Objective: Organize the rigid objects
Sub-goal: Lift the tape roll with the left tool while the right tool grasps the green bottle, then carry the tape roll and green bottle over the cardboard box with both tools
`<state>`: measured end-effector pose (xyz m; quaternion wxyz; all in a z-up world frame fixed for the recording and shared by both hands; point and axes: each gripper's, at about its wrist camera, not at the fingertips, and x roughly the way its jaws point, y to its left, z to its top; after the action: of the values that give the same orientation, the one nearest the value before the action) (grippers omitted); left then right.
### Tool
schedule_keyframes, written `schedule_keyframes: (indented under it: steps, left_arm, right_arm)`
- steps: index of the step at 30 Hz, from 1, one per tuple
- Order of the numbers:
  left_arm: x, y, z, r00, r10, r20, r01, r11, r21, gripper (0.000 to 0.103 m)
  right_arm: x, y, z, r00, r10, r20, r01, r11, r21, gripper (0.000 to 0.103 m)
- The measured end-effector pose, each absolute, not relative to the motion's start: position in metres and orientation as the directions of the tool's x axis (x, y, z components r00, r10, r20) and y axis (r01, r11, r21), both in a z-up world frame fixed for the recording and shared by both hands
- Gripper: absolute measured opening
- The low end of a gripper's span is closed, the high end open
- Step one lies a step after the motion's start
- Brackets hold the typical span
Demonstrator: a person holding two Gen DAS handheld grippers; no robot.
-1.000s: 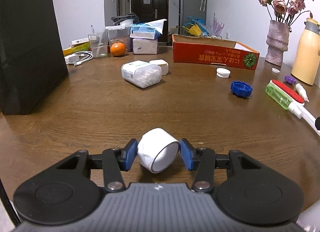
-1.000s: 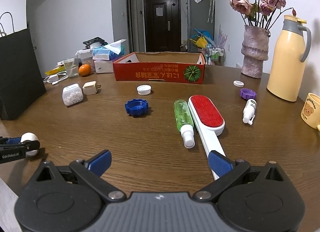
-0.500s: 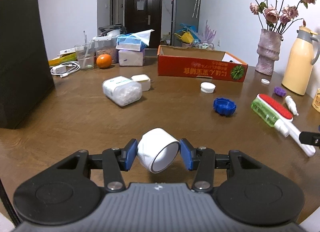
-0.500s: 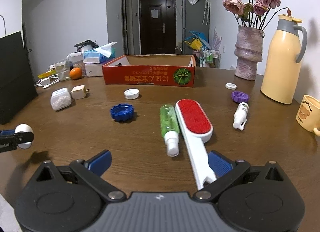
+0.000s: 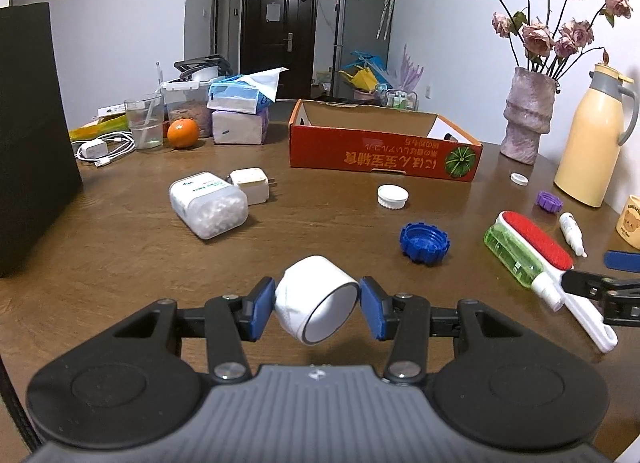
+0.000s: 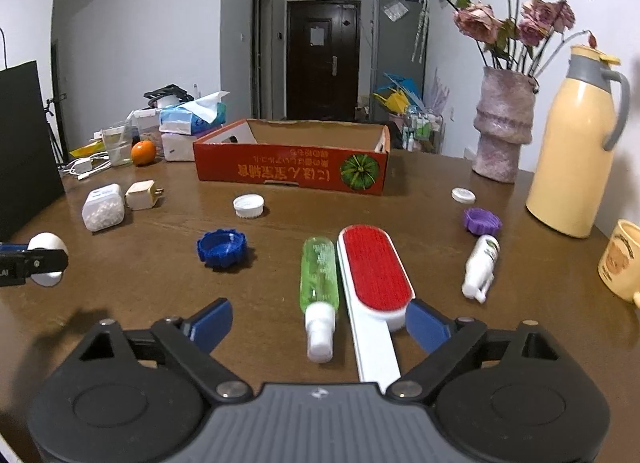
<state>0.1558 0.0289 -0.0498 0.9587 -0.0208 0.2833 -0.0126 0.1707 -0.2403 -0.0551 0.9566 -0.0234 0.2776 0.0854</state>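
Note:
My left gripper (image 5: 318, 303) is shut on a white round cap (image 5: 316, 297) and holds it above the table; the cap also shows at the left edge of the right wrist view (image 6: 46, 247). My right gripper (image 6: 320, 323) is open, its fingers on either side of a green spray bottle (image 6: 319, 283) and a red and white lint brush (image 6: 374, 279) lying on the table. An open red cardboard box (image 5: 384, 143) stands at the back. A blue cap (image 5: 425, 242), white cap (image 5: 393, 196), purple cap (image 6: 482, 220) and small white bottle (image 6: 480, 265) lie loose.
A clear box of white beads (image 5: 208, 205) and a plug adapter (image 5: 250, 183) lie left of centre. A black bag (image 5: 28, 135) stands far left. A vase (image 6: 504, 123), yellow thermos (image 6: 576, 143) and mug (image 6: 622, 259) stand at the right. Tissue packs (image 5: 240, 115), an orange and a glass are at the back left.
My left gripper has carried the white cap forward and up toward the box. My right gripper has moved forward, so the spray bottle and the brush now lie between its fingers.

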Motion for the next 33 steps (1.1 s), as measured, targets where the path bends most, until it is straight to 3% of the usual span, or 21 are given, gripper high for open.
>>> schedule_keyframes:
  steps: [10, 20, 24, 33]
  left_arm:
    - [0.172, 0.032, -0.051, 0.835, -0.019, -0.550, -0.015, 0.998, -0.057, 0.048]
    - [0.186, 0.043, -0.057, 0.827, -0.001, -0.563, -0.048, 0.996, -0.072, 0.048]
    - [0.191, 0.044, -0.057, 0.825, 0.001, -0.566, -0.053, 0.996, -0.076, 0.048]
    - [0.199, 0.044, -0.056, 0.823, 0.000, -0.568, -0.055, 0.995, -0.078, 0.048]
  right_arm:
    - [0.223, -0.218, -0.071, 0.804, 0.170, -0.570, -0.230, 0.973, -0.034, 0.058]
    - [0.255, -0.208, -0.089, 0.779, 0.141, -0.611, -0.195, 0.980, -0.023, 0.048]
    - [0.266, -0.206, -0.097, 0.744, 0.143, -0.653, -0.196, 0.981, -0.009, 0.033]
    - [0.269, -0.207, -0.100, 0.744, 0.153, -0.650, -0.194, 0.981, 0.008, 0.030]
